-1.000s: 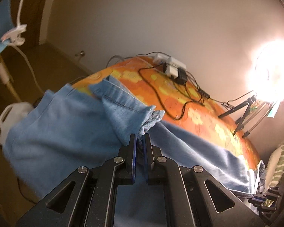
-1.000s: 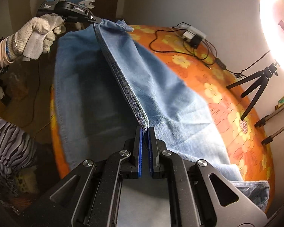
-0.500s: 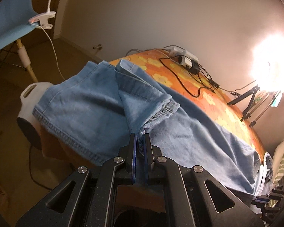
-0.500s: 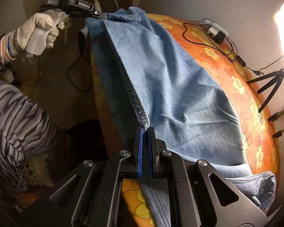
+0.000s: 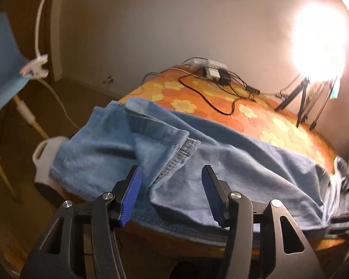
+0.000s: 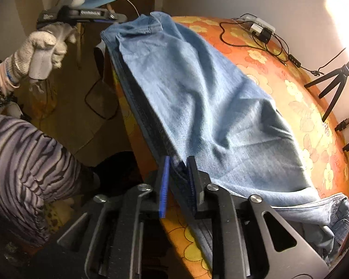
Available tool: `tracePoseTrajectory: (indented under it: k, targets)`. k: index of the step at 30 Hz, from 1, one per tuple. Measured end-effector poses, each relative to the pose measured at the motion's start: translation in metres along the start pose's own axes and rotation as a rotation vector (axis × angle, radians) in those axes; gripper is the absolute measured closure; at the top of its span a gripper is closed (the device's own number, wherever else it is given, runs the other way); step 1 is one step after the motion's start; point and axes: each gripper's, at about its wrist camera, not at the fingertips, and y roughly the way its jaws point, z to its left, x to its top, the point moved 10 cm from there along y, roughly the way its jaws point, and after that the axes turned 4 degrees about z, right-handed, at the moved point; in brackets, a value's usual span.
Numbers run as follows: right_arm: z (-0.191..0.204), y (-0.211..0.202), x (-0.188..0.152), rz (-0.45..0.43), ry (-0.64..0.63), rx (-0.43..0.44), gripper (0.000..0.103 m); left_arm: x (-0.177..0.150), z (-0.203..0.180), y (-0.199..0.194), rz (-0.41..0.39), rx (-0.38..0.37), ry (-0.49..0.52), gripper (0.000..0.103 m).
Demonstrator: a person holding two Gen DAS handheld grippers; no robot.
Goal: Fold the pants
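Across the orange flowered table [image 6: 297, 97] lie the blue denim pants [image 6: 209, 107], their hem end hanging over its edge. Left gripper [image 5: 172, 188] is opening, jaws clear of the cloth. Right gripper [image 6: 178, 179] is opening too, the folded edge between its loosening jaws.

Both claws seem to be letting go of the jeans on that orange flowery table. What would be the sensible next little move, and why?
Probably draw both grippers back clear of the jeans. The left gripper is opening, no longer pinching the cloth; the right gripper is opening with the folded edge between its pads. The jeans rest on the table.
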Motion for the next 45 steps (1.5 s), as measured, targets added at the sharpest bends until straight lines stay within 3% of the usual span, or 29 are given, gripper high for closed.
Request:
tracePoseTrajectory:
  k: [3, 6, 12, 14, 16, 19, 25, 30, 35, 39, 41, 42, 43, 45]
  targets:
    - [0.001, -0.015, 0.009, -0.036, 0.018, 0.043, 0.083, 0.0, -0.018, 0.019, 0.035, 0.043, 0.115, 0.046]
    - [-0.007, -0.027, 0.027, -0.084, 0.034, 0.031, 0.067, -0.004, -0.025, 0.041, 0.057, 0.103, 0.203, 0.046]
    - [-0.027, -0.029, 0.075, -0.158, 0.071, 0.03, 0.064, -0.005, -0.008, 0.067, 0.085, 0.179, 0.197, 0.047]
    - [-0.033, -0.026, 0.096, -0.183, 0.078, 0.036, 0.064, -0.001, -0.001, 0.067, 0.066, 0.172, 0.166, 0.055]
    - [-0.034, -0.023, 0.114, -0.21, 0.077, 0.057, 0.064, 0.002, 0.007, 0.066, 0.058, 0.155, 0.138, 0.087]
    - [-0.033, -0.011, 0.141, -0.223, 0.062, 0.052, 0.064, 0.004, 0.02, 0.06, 0.035, 0.121, 0.07, 0.093]
    - [-0.032, 0.018, 0.184, -0.218, 0.058, 0.091, 0.064, 0.002, 0.065, 0.027, -0.047, 0.062, -0.135, 0.094]
    - [-0.028, 0.046, 0.223, -0.206, 0.062, 0.142, 0.064, -0.02, 0.085, 0.021, -0.035, 0.005, -0.237, 0.095]
    - [-0.018, 0.09, 0.276, -0.174, 0.045, 0.192, 0.064, -0.037, 0.095, 0.027, -0.025, -0.105, -0.374, 0.095]
    - [-0.014, 0.136, 0.319, -0.14, 0.067, 0.228, 0.063, -0.039, 0.101, 0.025, -0.032, -0.083, -0.363, 0.095]
    - [-0.015, 0.157, 0.337, -0.131, 0.082, 0.227, 0.054, -0.035, 0.101, 0.024, -0.038, -0.082, -0.349, 0.095]
    - [-0.015, 0.168, 0.345, -0.127, 0.09, 0.23, 0.053, -0.032, 0.102, 0.025, -0.034, -0.078, -0.342, 0.091]
    - [-0.015, 0.18, 0.355, -0.12, 0.1, 0.241, 0.051, -0.03, 0.104, 0.027, -0.025, -0.063, -0.34, 0.078]
    - [-0.015, 0.198, 0.368, -0.111, 0.124, 0.251, 0.051, -0.029, 0.113, 0.028, -0.024, -0.045, -0.357, 0.06]
